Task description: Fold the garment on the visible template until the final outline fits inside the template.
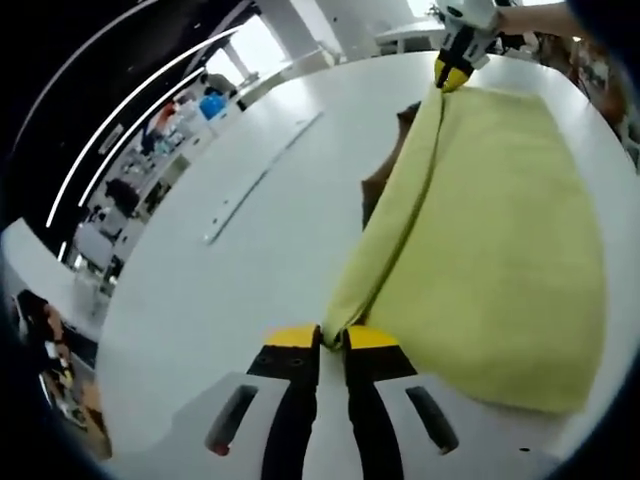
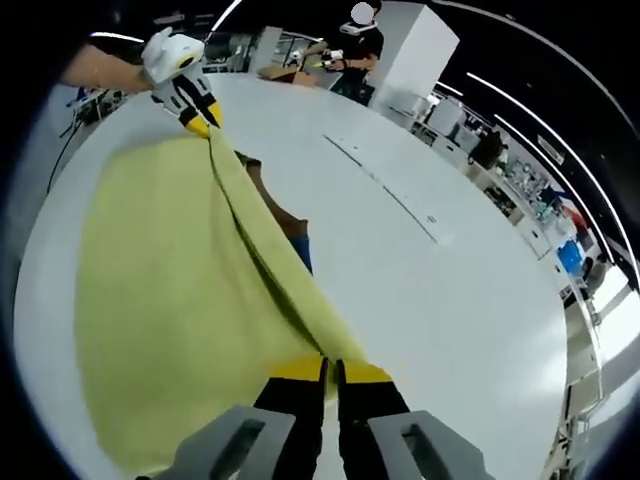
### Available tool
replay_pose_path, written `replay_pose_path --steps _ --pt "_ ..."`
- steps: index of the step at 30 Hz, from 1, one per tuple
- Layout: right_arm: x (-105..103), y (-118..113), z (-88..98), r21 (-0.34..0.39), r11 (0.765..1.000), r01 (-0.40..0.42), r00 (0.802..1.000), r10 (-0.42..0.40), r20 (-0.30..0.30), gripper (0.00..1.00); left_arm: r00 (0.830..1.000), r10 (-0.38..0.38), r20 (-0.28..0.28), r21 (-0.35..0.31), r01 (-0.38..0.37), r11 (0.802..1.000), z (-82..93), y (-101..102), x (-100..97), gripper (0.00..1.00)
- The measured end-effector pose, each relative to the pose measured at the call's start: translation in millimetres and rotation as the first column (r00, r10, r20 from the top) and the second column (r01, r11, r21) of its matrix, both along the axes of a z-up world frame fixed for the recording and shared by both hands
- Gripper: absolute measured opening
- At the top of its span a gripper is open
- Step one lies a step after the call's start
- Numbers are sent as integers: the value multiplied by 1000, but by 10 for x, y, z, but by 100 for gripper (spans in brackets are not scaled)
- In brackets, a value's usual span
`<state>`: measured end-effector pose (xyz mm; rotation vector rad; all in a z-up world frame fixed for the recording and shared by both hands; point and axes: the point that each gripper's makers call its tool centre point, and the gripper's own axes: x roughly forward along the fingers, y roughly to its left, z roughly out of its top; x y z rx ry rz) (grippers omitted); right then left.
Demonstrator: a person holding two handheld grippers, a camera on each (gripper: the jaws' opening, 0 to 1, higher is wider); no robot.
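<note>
Garment (image 1: pixel 490 230), yellow-green, lies on white table (image 1: pixel 230 270) with one long edge lifted taut between both grippers. Left gripper (image 1: pixel 332 338) pinches one corner, jaws closed on cloth; right gripper (image 2: pixel 330 372) is clamped on the other corner. Probably carrying that edge across for a fold. Dark brown template (image 2: pixel 285 220) peeks beneath the raised fold, beyond the fingertips
</note>
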<state>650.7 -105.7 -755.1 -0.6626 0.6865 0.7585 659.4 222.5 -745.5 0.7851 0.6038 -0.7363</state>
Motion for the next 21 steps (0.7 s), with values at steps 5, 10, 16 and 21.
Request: replay_pose_path --steps 5,10,16,21 --pt "17 7 -10 -9 1000 7 1000 -7 10 0 1000 18 -3 -13 -18 1000 -6 6 -1 3" --pt "19 11 -4 -6 1000 12 1000 -12 13 0 999 35 -4 -19 -35 999 0 10 -12 1" --pt "42 20 72 -19 1000 13 999 -13 46 0 999 44 16 -58 -43 997 126 -11 -6 0" --pt "103 -3 136 -34 999 14 997 -11 74 0 995 96 -2 -145 -95 985 183 14 38 0"
